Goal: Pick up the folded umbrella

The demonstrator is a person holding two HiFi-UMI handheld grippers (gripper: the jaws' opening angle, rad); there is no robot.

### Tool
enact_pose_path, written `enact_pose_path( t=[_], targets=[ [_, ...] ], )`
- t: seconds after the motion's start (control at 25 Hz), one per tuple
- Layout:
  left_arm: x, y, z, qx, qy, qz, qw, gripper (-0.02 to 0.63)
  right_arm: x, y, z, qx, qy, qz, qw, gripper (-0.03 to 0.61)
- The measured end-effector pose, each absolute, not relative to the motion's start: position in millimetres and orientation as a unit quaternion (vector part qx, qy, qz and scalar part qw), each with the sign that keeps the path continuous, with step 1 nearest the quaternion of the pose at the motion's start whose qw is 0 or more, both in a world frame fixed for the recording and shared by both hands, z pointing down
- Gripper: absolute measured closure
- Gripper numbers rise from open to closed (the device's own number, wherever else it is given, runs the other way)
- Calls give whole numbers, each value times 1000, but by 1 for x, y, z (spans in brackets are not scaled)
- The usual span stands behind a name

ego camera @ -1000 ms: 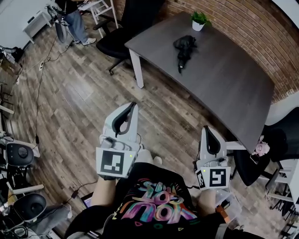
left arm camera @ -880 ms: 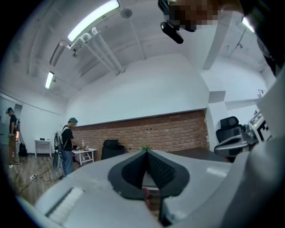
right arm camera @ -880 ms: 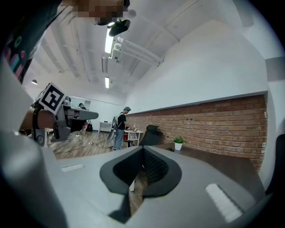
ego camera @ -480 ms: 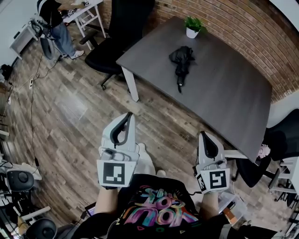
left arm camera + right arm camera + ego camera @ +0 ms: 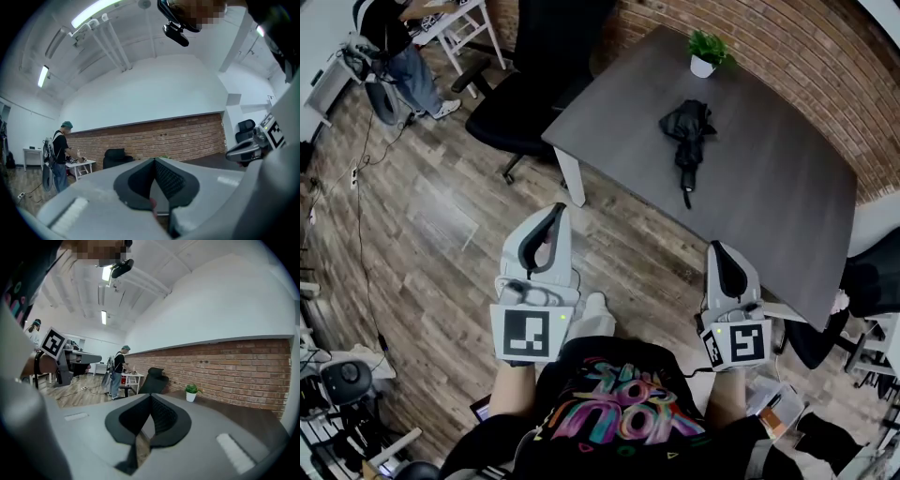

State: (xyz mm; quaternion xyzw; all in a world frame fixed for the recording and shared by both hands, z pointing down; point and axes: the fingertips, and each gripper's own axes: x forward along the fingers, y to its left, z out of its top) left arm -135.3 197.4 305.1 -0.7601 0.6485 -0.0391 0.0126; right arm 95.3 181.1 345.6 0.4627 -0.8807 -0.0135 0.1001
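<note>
As it lies on table (image 5: 769,187), folded umbrella (image 5: 687,131) points slim end nearward.

Ceiling tubes (image 5: 93,10) light the room evenly; fisheye edges bend, perhaps slightly blurred.

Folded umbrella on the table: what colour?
Black. The black folded umbrella lies on the dark grey wooden table; it shows best in the head view.
</note>
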Motion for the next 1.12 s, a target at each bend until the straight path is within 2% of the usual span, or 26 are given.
enact_pose_path(
  t=[0.64, 1.12],
  targets=[
    [-143, 121, 336, -790, 612, -34, -2, 612, 94, 135, 376, 517, -849, 31, 109, 575],
    [-121, -19, 325, -789, 612, -46, 19, 612, 108, -10, 381, 509, -854, 37, 104, 575]
  ],
)
